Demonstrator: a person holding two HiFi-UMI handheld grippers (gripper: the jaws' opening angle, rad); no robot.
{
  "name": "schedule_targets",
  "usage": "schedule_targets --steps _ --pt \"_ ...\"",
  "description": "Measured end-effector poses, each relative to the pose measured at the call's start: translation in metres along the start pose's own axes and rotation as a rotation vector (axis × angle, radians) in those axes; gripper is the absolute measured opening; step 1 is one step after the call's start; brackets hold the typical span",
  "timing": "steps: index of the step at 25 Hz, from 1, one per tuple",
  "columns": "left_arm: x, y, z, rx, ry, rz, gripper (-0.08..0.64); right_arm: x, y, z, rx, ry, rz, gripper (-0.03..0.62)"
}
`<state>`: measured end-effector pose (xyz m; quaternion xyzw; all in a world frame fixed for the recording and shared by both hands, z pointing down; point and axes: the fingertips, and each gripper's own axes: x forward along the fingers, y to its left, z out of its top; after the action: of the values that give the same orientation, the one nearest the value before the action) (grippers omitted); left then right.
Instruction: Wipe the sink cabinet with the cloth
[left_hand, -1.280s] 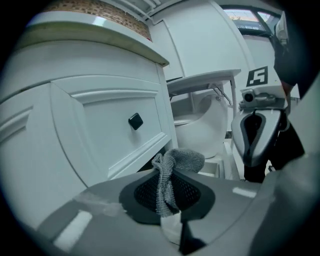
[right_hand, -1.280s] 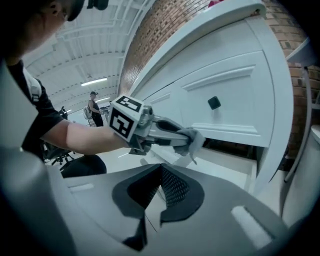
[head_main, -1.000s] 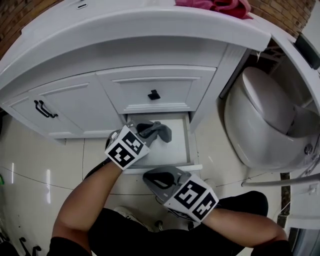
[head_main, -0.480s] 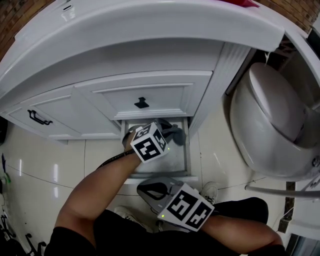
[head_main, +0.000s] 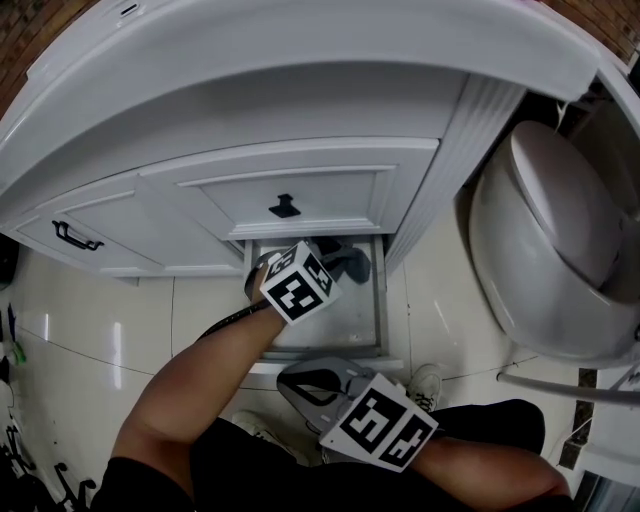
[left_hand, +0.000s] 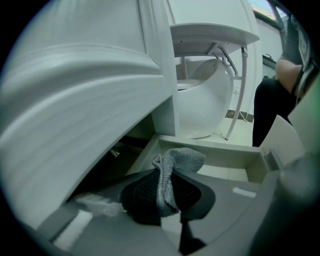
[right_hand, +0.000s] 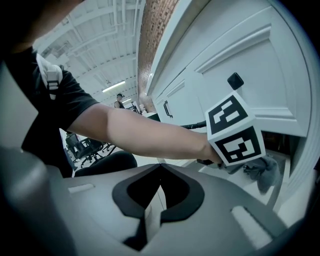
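The cloth, a grey bunched rag, sits low inside the open bottom drawer of the sink cabinet. It is pinched in the left claw, whose jaws are clamped on it. To wipe well, I'd press the loose end flat on the drawer floor and drag overlapping strokes into the corners. The right claw is closed on nothing and hovers by the drawer front. The panel above, with its black knob, overhangs the drawer and likely limits reach. A toilet stands close on the right.
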<state>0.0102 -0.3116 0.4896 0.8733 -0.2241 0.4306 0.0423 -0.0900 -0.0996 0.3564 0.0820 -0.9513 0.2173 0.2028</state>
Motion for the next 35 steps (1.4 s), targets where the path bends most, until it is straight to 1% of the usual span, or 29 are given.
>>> schedule_targets --steps 7,17,21,26,29,31,35 --pt "-0.032 0.019 -0.04 -0.07 0.048 0.057 0.035 0.005 0.008 0.001 -0.012 0.0 0.015 0.005" --pt "-0.076 0.042 -0.086 -0.1 0.117 0.127 0.035 0.005 0.011 0.0 -0.009 -0.006 -0.002 0.004" --pt "-0.085 0.046 -0.097 -0.09 0.139 0.154 0.035 0.007 0.012 -0.002 -0.009 -0.001 -0.002 0.004" --pt "-0.092 0.047 -0.111 -0.068 0.175 0.164 0.035 0.009 0.014 -0.002 -0.013 0.003 0.002 0.004" --pt "-0.097 0.041 -0.105 -0.068 0.157 0.153 0.035 0.009 0.017 -0.001 -0.016 0.0 0.008 0.005" --pt "-0.096 0.03 -0.088 -0.058 0.115 0.122 0.035 0.008 0.019 -0.001 -0.018 0.0 0.013 0.005" --pt "-0.079 -0.003 -0.048 -0.01 0.04 0.039 0.035 0.007 0.018 -0.005 -0.025 0.011 0.017 0.005"
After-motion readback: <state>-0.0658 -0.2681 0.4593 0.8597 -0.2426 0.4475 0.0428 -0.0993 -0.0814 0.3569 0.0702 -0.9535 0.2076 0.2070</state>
